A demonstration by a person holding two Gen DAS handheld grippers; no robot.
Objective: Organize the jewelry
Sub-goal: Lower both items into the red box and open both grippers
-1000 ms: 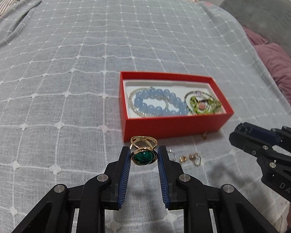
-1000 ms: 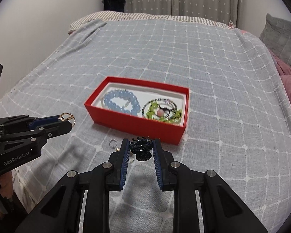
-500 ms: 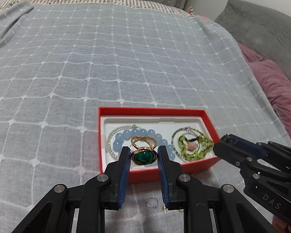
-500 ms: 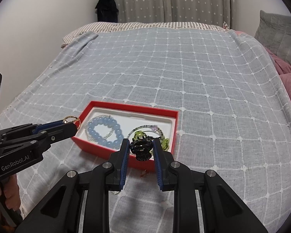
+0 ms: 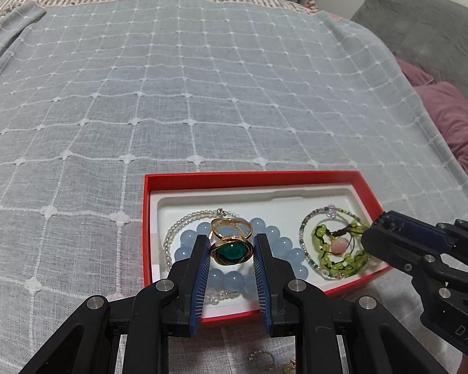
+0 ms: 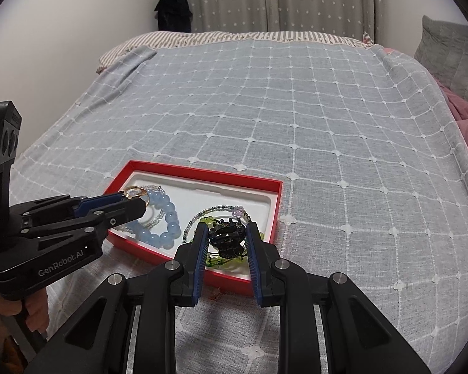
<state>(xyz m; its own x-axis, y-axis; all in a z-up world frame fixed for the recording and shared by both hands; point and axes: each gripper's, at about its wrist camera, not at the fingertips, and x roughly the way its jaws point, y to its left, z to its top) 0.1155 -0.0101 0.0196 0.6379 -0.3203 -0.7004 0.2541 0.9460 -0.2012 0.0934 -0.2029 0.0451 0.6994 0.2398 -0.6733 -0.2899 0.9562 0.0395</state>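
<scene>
Left gripper (image 5: 231, 249) clamping gold green-stone ring (image 5: 231, 247), right gripper (image 6: 226, 239) clamping black hair claw (image 6: 226, 237), both over red box (image 5: 249, 177)

green-stone ring (image 5: 231, 250), black claw clip (image 6: 227, 237), both over red box (image 5: 252, 178)

a bed (image 6: 296, 109) under a grey checked cover carries a red box (image 5: 252, 178); small gold pieces (image 5: 260, 357), possibly earrings, lie beside it.

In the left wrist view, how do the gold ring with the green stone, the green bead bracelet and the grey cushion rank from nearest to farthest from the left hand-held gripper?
1. Gold ring with green stone: held between the left hand-held gripper fingers.
2. Green bead bracelet: right half of the red box.
3. Grey cushion: far upper right.
</scene>
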